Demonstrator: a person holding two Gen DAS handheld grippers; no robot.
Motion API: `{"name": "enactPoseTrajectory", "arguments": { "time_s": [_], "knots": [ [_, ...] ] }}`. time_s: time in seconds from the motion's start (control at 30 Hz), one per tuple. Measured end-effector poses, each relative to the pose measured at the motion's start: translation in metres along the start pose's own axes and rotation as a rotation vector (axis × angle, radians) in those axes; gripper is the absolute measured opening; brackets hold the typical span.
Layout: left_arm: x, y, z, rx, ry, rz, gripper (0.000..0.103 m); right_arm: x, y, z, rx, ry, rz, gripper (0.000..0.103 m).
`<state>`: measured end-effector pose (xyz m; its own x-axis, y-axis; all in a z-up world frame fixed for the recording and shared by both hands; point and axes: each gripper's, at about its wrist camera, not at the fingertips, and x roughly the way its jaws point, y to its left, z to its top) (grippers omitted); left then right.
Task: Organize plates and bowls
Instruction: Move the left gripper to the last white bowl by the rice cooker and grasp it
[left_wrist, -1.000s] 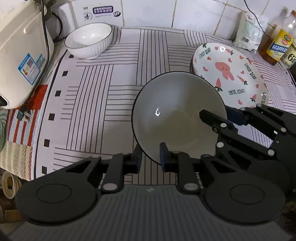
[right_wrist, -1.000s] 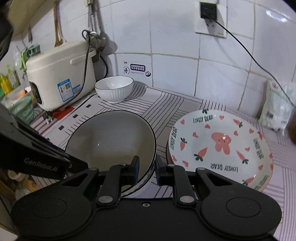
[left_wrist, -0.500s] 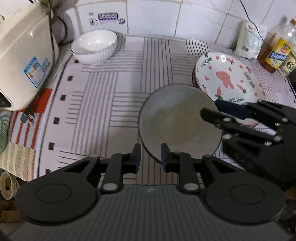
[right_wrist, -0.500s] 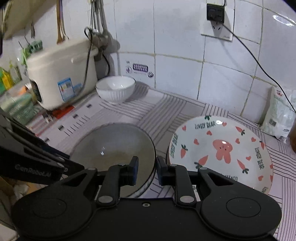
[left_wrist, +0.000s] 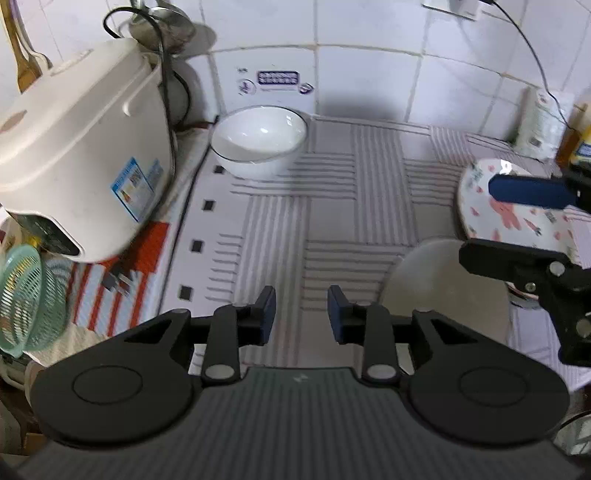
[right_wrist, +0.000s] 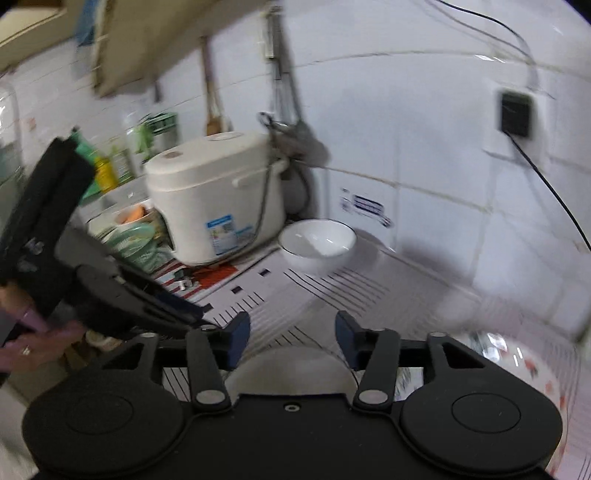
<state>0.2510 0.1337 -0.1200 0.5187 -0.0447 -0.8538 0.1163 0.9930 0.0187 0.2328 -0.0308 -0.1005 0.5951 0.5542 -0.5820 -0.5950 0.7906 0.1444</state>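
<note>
Rice cooker with illegible blue label beside white bowl

Two bowls are counted on the patterned cloth: one white bowl by the back wall, one grey bowl nearer the cameras. One plate with a pink print is seen beside the grey bowl. One rice cooker is counted. One green mesh basket is made out at the left edge. Two grippers are in view: the left gripper and the right gripper, each counted with two fingers, spread apart.
</note>
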Motion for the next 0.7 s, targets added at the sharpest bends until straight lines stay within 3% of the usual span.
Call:
{"name": "enactPoseTrajectory", "arguments": {
  "time_s": [0.13,0.2,0.27,0.37,0.5,0.7],
  "knots": [
    [0.009,0.014,0.012,-0.017,-0.013,0.030,0.042,0.022,-0.002,0.020,-0.061,0.010,0.013,0.069],
    [0.016,0.021,0.019,-0.027,-0.016,0.048,0.044,0.035,-0.008,0.027,-0.066,0.009,0.024,0.077],
    [0.024,0.027,0.028,-0.016,-0.041,0.080,0.056,0.047,-0.014,0.033,-0.080,0.029,0.063,0.091],
    [0.038,0.039,0.042,-0.004,-0.075,0.131,0.065,0.067,-0.016,0.036,-0.100,0.036,0.087,0.091],
    [0.057,0.062,0.060,-0.066,-0.108,0.117,0.067,0.095,-0.025,0.044,-0.112,0.058,0.073,0.091],
    [0.080,0.081,0.072,-0.168,-0.159,0.068,0.067,0.131,-0.059,0.053,0.077,0.101,0.069,0.089]
  ]
}}
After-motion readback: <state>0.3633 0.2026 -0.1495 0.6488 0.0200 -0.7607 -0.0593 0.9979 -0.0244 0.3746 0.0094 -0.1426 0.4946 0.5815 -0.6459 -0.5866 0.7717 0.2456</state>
